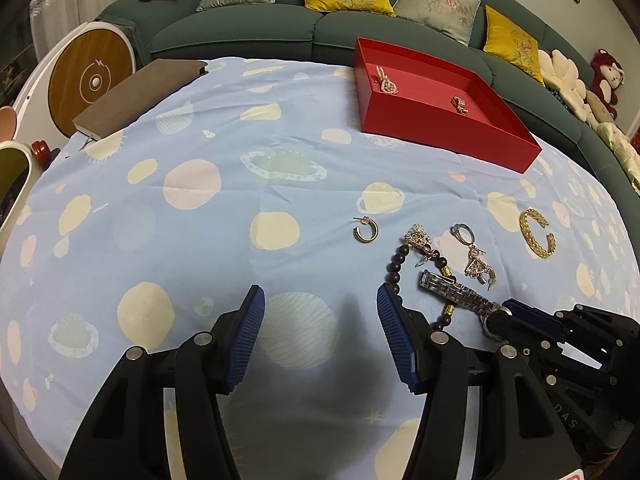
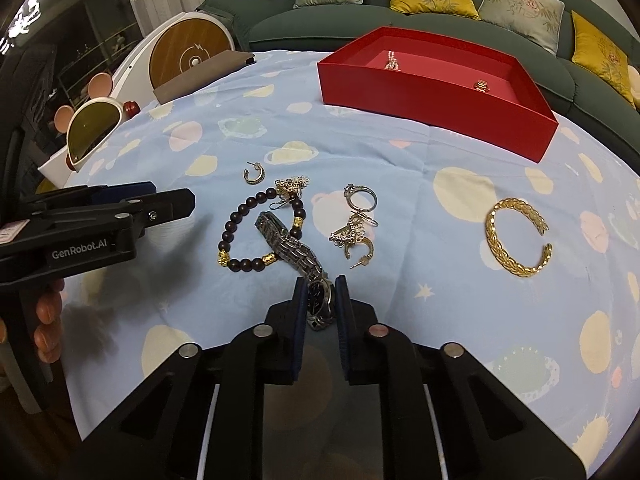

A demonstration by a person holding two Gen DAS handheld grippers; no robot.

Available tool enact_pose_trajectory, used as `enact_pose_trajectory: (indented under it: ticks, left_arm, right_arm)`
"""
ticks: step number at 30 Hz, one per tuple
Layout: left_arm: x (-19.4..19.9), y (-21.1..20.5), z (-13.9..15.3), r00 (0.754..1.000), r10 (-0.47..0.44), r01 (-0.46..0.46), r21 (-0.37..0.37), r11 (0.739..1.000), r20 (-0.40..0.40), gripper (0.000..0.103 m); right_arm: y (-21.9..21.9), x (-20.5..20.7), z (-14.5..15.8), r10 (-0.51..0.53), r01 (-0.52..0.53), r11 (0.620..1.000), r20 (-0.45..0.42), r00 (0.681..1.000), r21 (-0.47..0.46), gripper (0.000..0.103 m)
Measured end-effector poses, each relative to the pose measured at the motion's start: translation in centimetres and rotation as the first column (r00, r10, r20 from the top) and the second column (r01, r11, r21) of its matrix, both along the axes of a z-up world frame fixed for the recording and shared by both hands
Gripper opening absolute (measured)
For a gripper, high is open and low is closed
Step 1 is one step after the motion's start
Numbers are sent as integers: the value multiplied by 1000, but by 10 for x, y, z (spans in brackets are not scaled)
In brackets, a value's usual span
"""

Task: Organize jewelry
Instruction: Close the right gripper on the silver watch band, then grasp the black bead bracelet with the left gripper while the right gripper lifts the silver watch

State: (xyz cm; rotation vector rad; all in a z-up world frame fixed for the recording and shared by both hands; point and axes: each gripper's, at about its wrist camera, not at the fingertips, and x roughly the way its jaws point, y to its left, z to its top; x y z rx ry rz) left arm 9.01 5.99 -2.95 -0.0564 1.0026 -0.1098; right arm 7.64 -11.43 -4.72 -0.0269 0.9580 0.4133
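On the cloth (image 2: 400,152), one watch (image 2: 320,304) pinched in the right tool (image 2: 320,300), left tool (image 1: 320,300) spread; two pieces in one red box (image 2: 400,80).

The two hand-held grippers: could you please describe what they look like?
Both are black plastic. The left hand-held gripper has broad angular finger arms tipped with ribbed dark-blue pads, with round silver pins at the joints. The right hand-held gripper is built the same way. White "GenRobot.AI" lettering marks the left one's side.

Open bench: bare cloth (image 1: 224,208) lies ahead of my left claw (image 1: 320,312).
Clutter: bead bracelet (image 2: 240,228), earrings (image 2: 354,224) and watch (image 2: 320,300) crowd around my right claw (image 2: 320,304).
Far edge: red tray (image 2: 420,80) blocks the way.
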Motion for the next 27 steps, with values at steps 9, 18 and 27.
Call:
enact_pose_trajectory:
  ticks: [9, 18, 27]
  left_arm:
    - [3, -23, -9, 998, -47, 44, -59, 997, -39, 57]
    - [2, -48, -11, 996, -80, 79, -42, 996, -41, 57]
    - [1, -72, -15, 992, -119, 118, -32, 993, -48, 57]
  right_arm:
    - [-23, -17, 13, -31, 32, 997, -14, 999, 73, 7]
    - [-57, -27, 33, -90, 87, 984, 10, 996, 152, 7]
    - [-75, -39, 18, -109, 115, 987, -55, 992, 111, 6]
